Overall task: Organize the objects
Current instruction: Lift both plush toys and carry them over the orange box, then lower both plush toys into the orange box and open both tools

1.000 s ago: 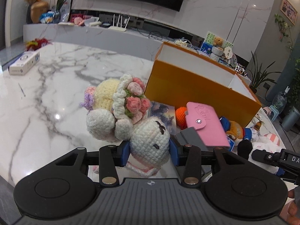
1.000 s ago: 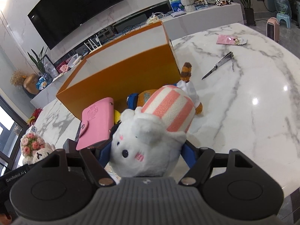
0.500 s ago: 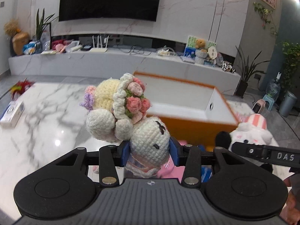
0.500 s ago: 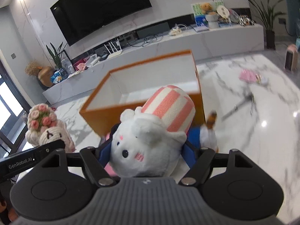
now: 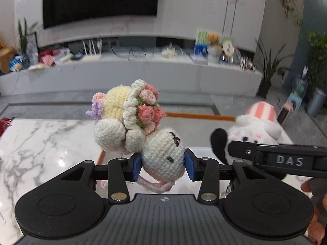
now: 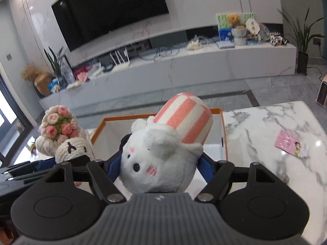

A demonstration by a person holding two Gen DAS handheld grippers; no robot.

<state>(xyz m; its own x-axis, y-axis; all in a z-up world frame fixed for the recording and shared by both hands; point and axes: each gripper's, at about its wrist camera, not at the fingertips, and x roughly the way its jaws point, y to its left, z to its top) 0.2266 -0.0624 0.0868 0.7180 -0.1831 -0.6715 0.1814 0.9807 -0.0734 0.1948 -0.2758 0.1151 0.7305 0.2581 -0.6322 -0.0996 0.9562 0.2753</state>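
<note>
My left wrist camera sits just behind my left gripper, looking forward and slightly down along its fingers, very close to the crocheted toy that fills the middle of the view. Beyond it lie the marble table and the television wall. My right wrist camera sits the same way behind my right gripper, close on the white plush. Both views share the orange box, the table, the long white console and the television. Each camera also catches the other gripper's toy at its side.
</note>
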